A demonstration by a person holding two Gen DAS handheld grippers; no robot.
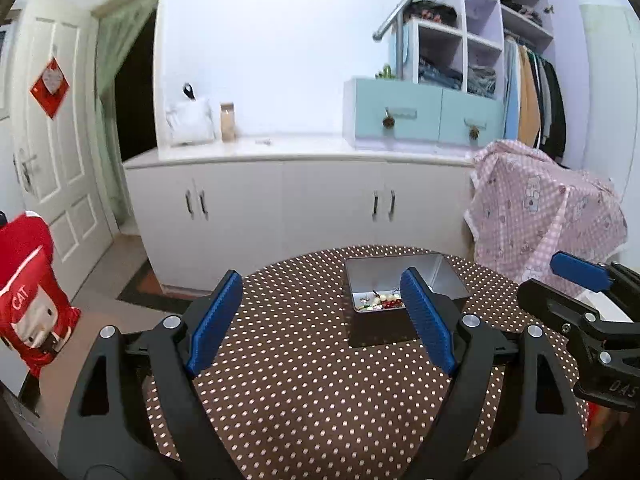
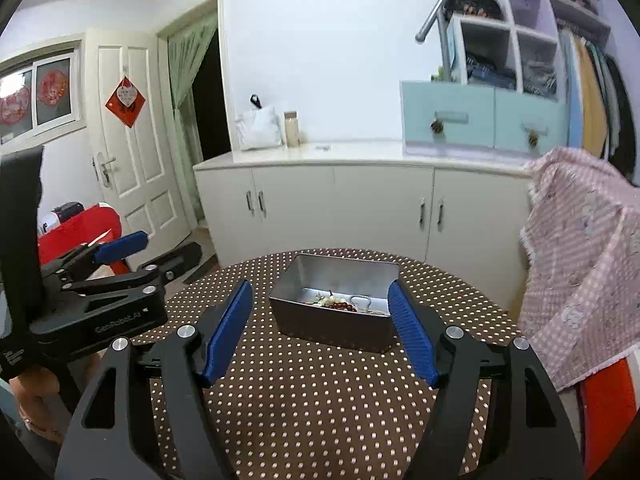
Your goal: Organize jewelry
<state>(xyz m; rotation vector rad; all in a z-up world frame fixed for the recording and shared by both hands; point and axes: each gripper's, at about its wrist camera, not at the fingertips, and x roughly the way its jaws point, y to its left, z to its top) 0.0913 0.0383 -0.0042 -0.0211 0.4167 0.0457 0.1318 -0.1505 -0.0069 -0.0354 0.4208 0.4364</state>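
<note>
Left tongs (image 1: 326, 316): you hold them above the near part of the table, blue pads spread wide, nothing between them.
Right tongs (image 2: 320, 328): yours are spread wide too, nothing in their grip, raised over the table beside the left pair.
Tin (image 2: 334, 298): a grey metal box with no lid on it, standing on the table just ahead of your right tongs and almost centred between their pads; from your left tongs it lies ahead and to the right, partly hidden by the right-hand pad (image 1: 426, 320).
Jewelry (image 2: 346, 304): a tangle of white beads, dark red beads and a silvery chain lying in the near end of the tin's floor; the far end of the floor shows bare metal. You can see the same heap from the left tongs (image 1: 382, 302).
Table (image 2: 320, 400): round, covered in brown cloth with white dots, under both pairs of tongs.
Pink cloth (image 2: 584, 264): a checked cover draped over something to the right of your right tongs, past the table's edge.
Cupboard (image 2: 340, 200): white, with low doors, along the wall beyond the tin.
Red bag (image 1: 30, 292): off to the left of your left tongs, with "CAT" printed on it.
</note>
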